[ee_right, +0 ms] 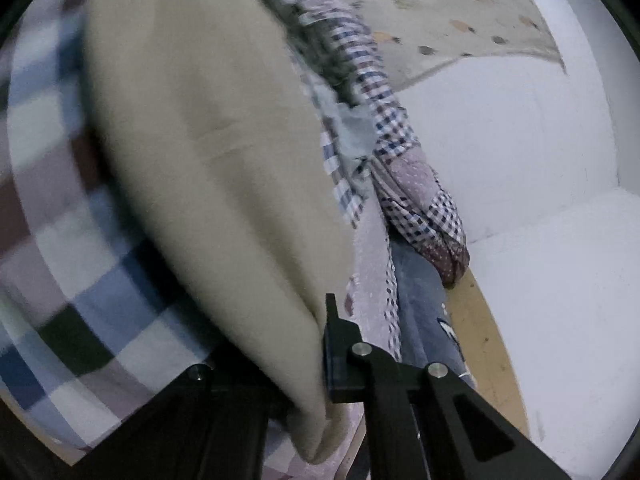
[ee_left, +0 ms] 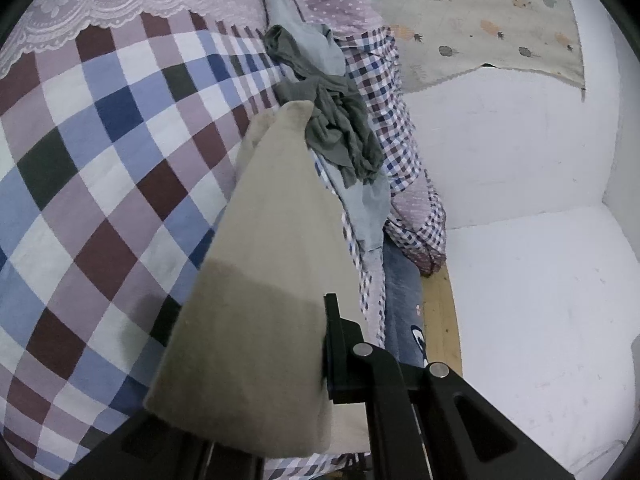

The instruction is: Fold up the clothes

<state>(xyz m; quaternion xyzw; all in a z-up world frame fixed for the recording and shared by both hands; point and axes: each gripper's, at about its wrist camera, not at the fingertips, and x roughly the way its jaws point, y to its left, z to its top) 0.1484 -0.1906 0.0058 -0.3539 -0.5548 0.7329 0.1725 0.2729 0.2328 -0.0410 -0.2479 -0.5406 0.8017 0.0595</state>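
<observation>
Beige cloth point(ee_left: 264, 280) drapes between checkered quilt point(ee_left: 100, 160) and grey garment point(ee_left: 340, 132).

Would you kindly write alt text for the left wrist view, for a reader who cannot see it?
The left claw is shut on a beige cloth held above a checked bedspread. Beyond it, a crumpled grey garment lies on a pile of clothes beside a white wall.

One beige garment point(ee_left: 264, 280), one crumpled grey garment point(ee_left: 340, 132) (upper centre), one pale blue garment point(ee_left: 324, 52), one checked quilt point(ee_left: 100, 168), one pineapple-print cloth point(ee_left: 480, 20).
</observation>
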